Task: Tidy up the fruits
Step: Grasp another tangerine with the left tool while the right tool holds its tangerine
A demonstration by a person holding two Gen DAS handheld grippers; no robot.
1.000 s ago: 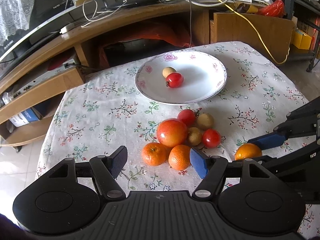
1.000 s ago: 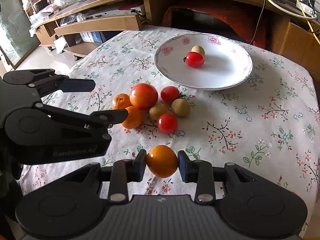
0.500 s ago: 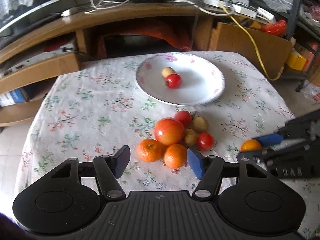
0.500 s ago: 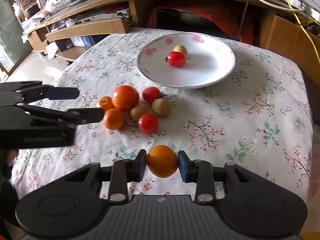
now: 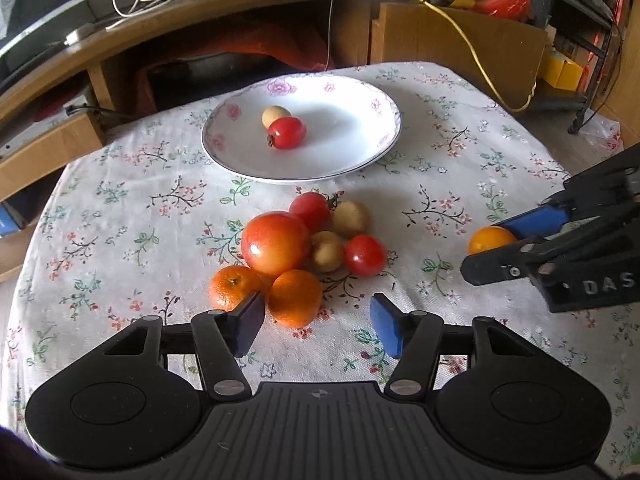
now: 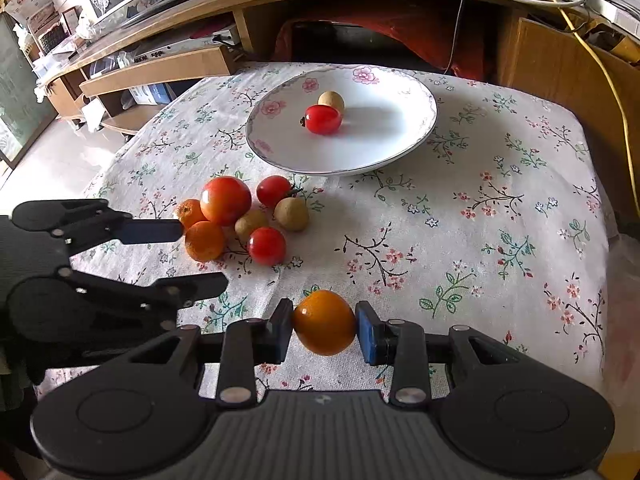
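Observation:
A white flowered plate [image 5: 352,132] [image 6: 380,136] holds a small red tomato [image 5: 287,132] and a tan fruit [image 5: 276,114]. In front of it lies a pile: a big red fruit [image 5: 275,242], two small tomatoes, two tan fruits and two oranges [image 5: 295,298]. My left gripper [image 5: 316,326] hovers at the near side of the pile. Its jaws are closing, the nearer orange lies between them, and the pads do not touch it. To the right, my right gripper [image 6: 324,330] is shut on another orange [image 6: 324,326] [image 5: 488,238], held above the cloth.
The table wears a floral cloth [image 6: 480,220] and ends close behind the plate. A wooden desk [image 5: 240,12] with cables stands beyond it, with a yellow cable [image 6: 600,60] at the right. In the right wrist view the left gripper [image 6: 188,256] fills the left side.
The left gripper's jaws have narrowed and it has come lower and closer to the pile. The right gripper has shifted sideways, still holding its orange.

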